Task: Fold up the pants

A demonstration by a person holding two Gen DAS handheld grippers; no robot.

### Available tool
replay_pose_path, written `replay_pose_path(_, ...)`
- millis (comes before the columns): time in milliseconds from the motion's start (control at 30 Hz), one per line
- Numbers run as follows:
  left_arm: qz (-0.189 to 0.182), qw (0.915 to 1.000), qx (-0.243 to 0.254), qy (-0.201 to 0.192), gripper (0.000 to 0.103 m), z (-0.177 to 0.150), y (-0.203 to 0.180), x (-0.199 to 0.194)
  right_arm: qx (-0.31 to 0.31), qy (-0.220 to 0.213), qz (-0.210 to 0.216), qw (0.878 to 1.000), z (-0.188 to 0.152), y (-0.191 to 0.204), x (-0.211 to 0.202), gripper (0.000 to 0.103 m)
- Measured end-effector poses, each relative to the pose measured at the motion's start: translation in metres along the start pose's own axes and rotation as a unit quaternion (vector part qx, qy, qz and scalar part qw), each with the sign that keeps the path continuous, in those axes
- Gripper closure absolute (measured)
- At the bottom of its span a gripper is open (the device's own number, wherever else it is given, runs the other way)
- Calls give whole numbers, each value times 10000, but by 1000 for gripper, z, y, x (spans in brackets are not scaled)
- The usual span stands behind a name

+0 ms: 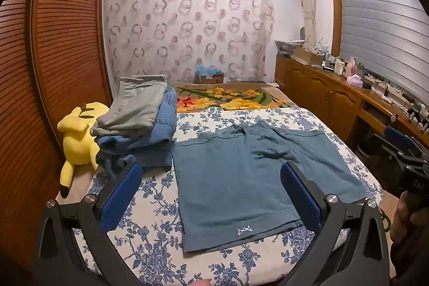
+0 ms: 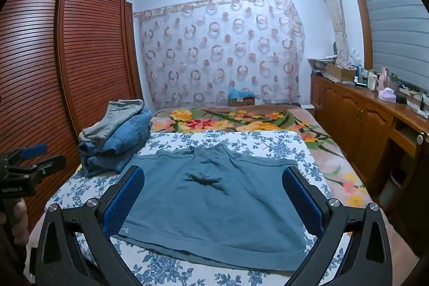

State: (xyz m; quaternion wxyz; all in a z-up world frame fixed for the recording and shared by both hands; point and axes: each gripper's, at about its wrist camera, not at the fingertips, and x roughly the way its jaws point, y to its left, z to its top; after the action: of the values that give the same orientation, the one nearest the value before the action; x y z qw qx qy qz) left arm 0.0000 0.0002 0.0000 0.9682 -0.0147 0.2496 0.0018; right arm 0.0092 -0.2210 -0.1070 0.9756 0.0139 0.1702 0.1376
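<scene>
Two grippers hover over the near end of a bed, each with its blue-padded jaws spread wide and nothing between the pads. From the left gripper [image 1: 211,178], the teal shorts [image 1: 249,178] lie flat on the flowered sheet [image 1: 150,229] straight ahead between the jaws, a small white logo on the near hem just inside the right jaw; the far leg runs past that jaw. From the right gripper [image 2: 213,184], the same shorts [image 2: 214,203] fill the whole gap between the jaws, their near hem low between the pads and a bunched crease at mid-cloth. Beyond the left jaw in both views sits a stack of folded clothes [image 1: 139,130], grey on top of denim. Only the left view shows a yellow plush toy [image 1: 77,141] outside the left jaw beside that stack, and, at its right edge, the other gripper held in a hand [image 1: 402,216]. Only the right view shows the left gripper at its left edge and the cabinet tops above the slatted wardrobe [image 2: 34,87]. Farther off lie a floral blanket [image 2: 236,119], a cardboard box, a patterned curtain [image 2: 222,50] and a cluttered sideboard off to the right.
</scene>
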Motion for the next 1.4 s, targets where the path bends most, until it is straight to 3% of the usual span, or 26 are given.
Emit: replay_pose_path(1400, 46, 10000, 79, -24, 0, 2, 2, -3, -18, 18, 22, 10000, -3, -1, -3, 1)
